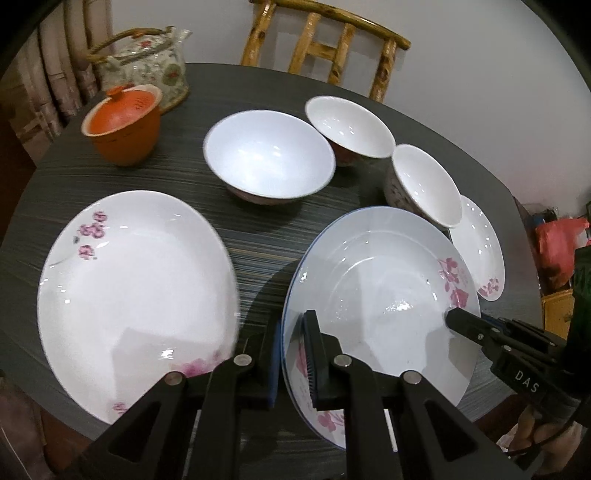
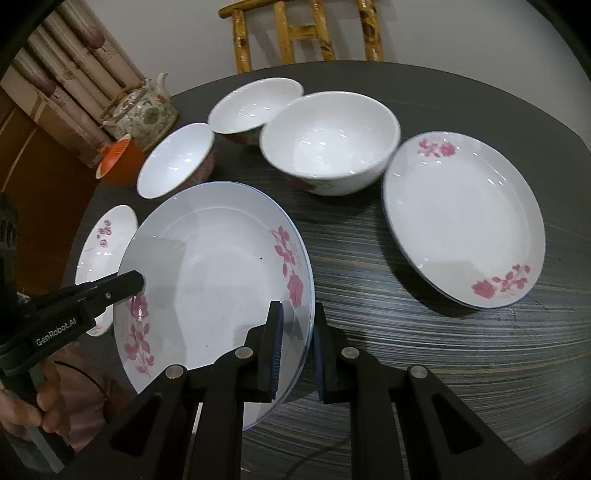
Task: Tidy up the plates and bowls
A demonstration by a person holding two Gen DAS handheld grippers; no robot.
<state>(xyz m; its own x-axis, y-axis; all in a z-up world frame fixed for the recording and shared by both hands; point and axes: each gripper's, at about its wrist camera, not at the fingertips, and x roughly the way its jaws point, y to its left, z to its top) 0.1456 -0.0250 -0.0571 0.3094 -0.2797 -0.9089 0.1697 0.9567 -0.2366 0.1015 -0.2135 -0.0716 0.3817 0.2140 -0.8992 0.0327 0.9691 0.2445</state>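
Gripping opposite rims, your left tool (image 1: 291, 354) and right tool (image 2: 297, 350) clench one floral plate (image 2: 210, 280). It hangs tilted above the counter (image 2: 406, 332).

The chair (image 2: 301, 35) is cut off by the top edge in the right wrist view. The orange lidded cup (image 2: 120, 162) sits partly hidden behind a bowl (image 2: 175, 160). The small plate (image 1: 480, 247) is partly covered by the held plate (image 1: 380, 280).

Dark table (image 1: 258, 236): plates (image 1: 136, 291), bowls (image 1: 269, 155), teapot (image 1: 147, 62).
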